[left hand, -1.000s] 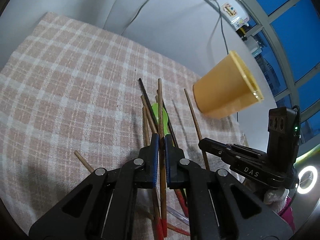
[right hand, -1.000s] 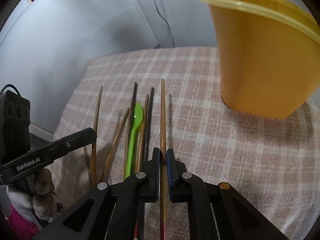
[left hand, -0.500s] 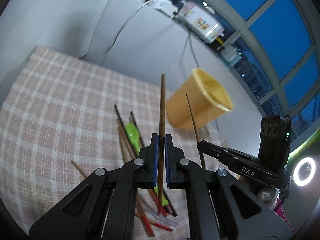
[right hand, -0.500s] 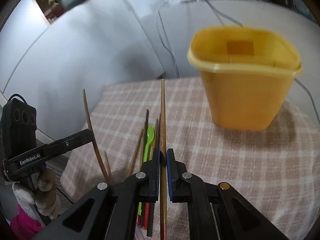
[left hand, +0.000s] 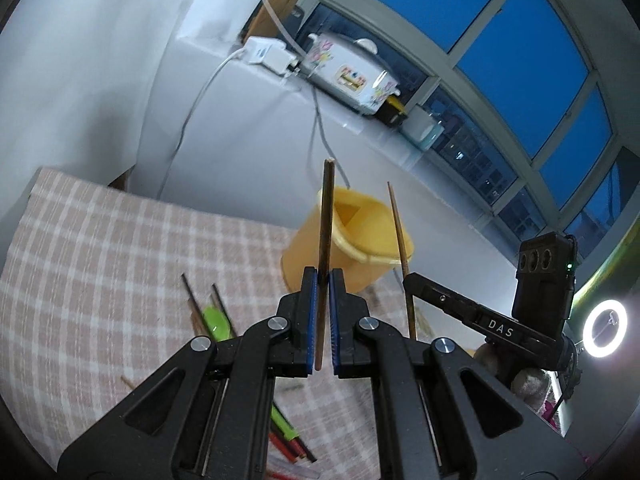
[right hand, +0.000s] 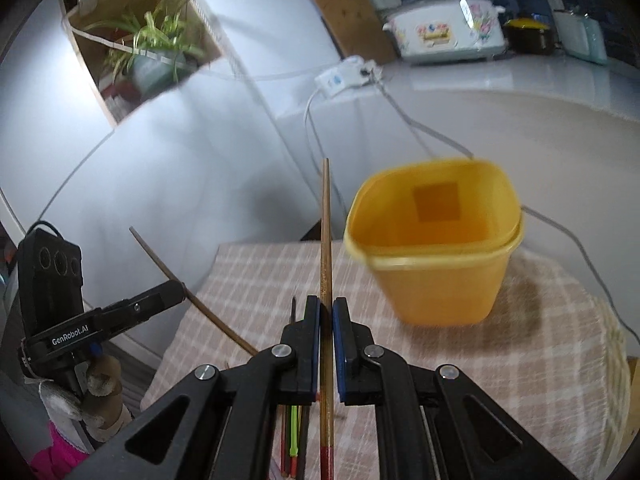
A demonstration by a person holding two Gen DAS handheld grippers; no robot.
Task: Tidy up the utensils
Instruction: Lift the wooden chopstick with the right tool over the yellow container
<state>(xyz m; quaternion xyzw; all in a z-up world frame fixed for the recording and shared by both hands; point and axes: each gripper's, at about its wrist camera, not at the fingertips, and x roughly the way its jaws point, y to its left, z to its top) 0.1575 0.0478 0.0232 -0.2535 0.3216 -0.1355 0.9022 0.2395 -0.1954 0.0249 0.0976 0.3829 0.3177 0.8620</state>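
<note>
Two grippers, left (left hand: 323, 280) and right (right hand: 327, 304), each clenched on an upright chopstick (left hand: 325, 224); yellow bin (right hand: 436, 248) ahead-right, nearer the right hand.

Legible lettering appears in two places only. In the left wrist view, at four o'clock, white capitals "DAS" stand on the black side bar of the right gripper (left hand: 409, 285). In the right wrist view, at eight o'clock, white "GenRobot.AI" stands on the black side bar of the left gripper (right hand: 181, 290). Printing on the flowered cooker (right hand: 448, 30) at one o'clock is too small to read.
</note>
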